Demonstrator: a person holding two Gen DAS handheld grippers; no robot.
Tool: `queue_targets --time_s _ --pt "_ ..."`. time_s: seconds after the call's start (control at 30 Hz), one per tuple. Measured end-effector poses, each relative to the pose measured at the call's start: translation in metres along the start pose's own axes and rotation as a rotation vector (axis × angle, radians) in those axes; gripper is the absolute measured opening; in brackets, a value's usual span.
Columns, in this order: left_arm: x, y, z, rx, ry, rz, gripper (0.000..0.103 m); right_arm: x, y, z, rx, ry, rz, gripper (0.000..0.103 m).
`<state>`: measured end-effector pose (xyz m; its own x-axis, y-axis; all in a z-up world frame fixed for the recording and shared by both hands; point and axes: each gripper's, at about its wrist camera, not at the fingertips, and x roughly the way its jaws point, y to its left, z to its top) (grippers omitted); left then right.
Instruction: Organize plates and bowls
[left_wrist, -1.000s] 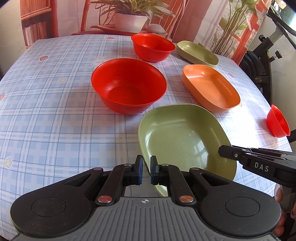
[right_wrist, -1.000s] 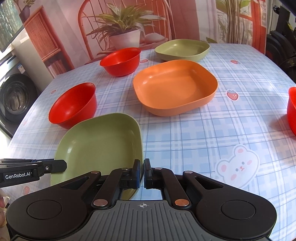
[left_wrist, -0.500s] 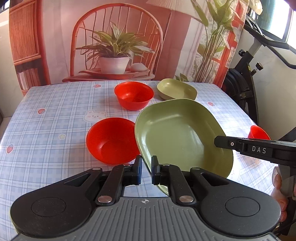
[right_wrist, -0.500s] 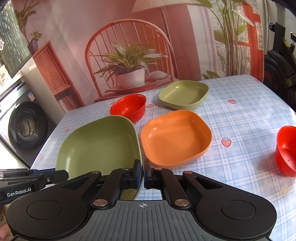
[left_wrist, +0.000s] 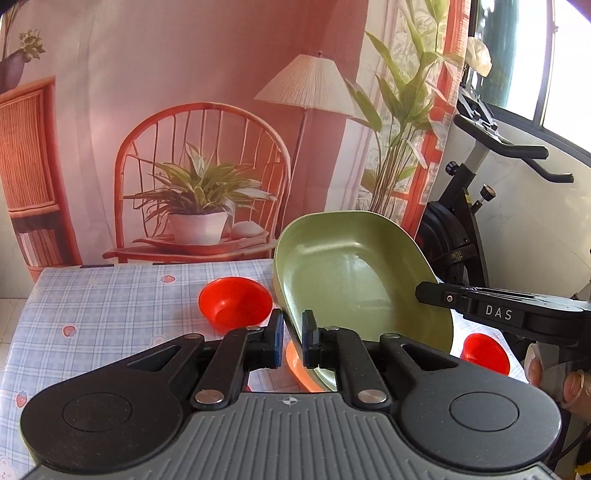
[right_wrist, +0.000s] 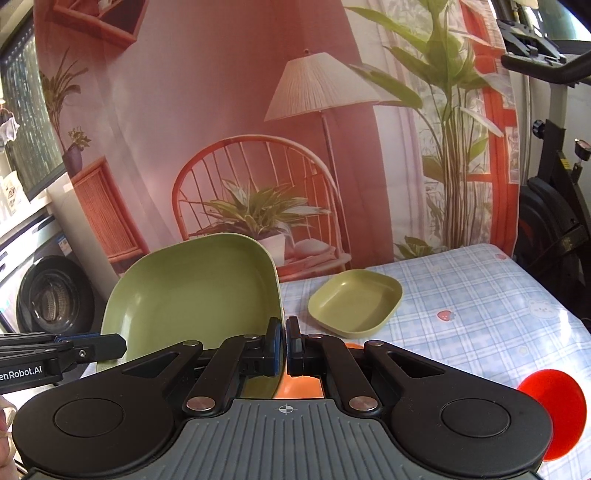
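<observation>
One green plate is in the air between both grippers; no stack shows on the table yet.

Left wrist view: the left gripper (left_wrist: 292, 341) is clenched on the near rim of the large green plate (left_wrist: 343, 273), which is tilted up clear of the checked tablecloth (left_wrist: 110, 314); the right gripper (left_wrist: 436, 295) reaches in from the right onto the plate's opposite edge. A red bowl (left_wrist: 234, 306) sits alone on the cloth behind, a second red bowl (left_wrist: 484, 352) at the right, and a sliver of an orange plate (left_wrist: 295, 363) shows below the lifted one. Right wrist view: the right gripper (right_wrist: 285, 345) is clamped on the same plate's (right_wrist: 192, 291) edge, the left gripper (right_wrist: 92, 347) on its far side. A smaller green plate (right_wrist: 354, 301) lies by itself on the cloth and a red bowl (right_wrist: 554, 410) at the lower right. Judging by this, sorting has barely begun: plates and bowls lie apart.
</observation>
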<state>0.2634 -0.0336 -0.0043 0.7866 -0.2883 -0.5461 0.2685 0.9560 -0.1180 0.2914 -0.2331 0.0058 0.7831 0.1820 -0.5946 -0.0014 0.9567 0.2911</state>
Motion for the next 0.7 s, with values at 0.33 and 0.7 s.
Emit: queue_targets --time_s 0.33,0.7 --pt "0.046 -0.002 0.027 -0.107 0.005 -0.03 0.01 0.029 -0.016 0.035 -0.106 -0.061 -0.053 0.003" --pt "0.142 -0.013 -0.022 -0.126 0.219 0.022 0.011 0.107 -0.074 -0.012 -0.095 0.118 -0.089 0.004"
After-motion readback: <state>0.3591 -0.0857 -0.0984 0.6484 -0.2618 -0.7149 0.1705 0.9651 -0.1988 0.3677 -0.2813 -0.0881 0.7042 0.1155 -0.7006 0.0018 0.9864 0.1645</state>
